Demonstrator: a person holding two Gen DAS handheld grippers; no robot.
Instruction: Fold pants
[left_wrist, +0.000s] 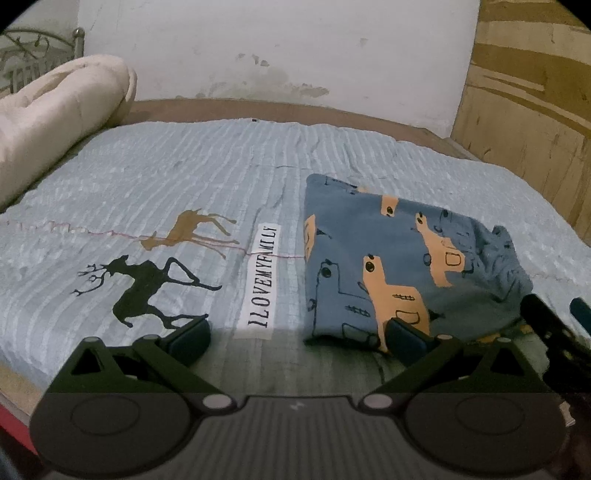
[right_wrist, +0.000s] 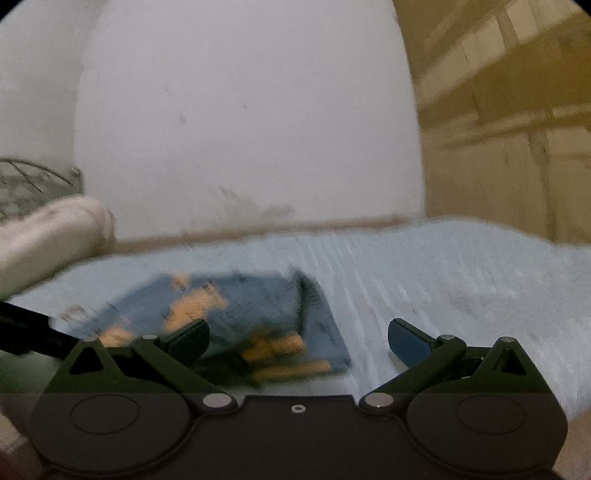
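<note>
Pants (left_wrist: 388, 266) lay folded, a compact stack on the bed (left_wrist: 184, 177); both tools, left (left_wrist: 295, 339) and right (right_wrist: 299, 341), spread, holding nothing; cloth looked soft, light, limp, best pinched at a folded edge through all layers.

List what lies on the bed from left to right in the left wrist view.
Rolled cream blanket → black deer print → "I LOVE MY FAMILY" label → folded blue pants.

Dim, flat indoor light; left wrist view sharp, with a soft shadow on the bedspread (left_wrist: 147, 177) below the gripper; right wrist view smeared by motion blur across the pants (right_wrist: 236, 314); both bow and darken at fisheye corners
</note>
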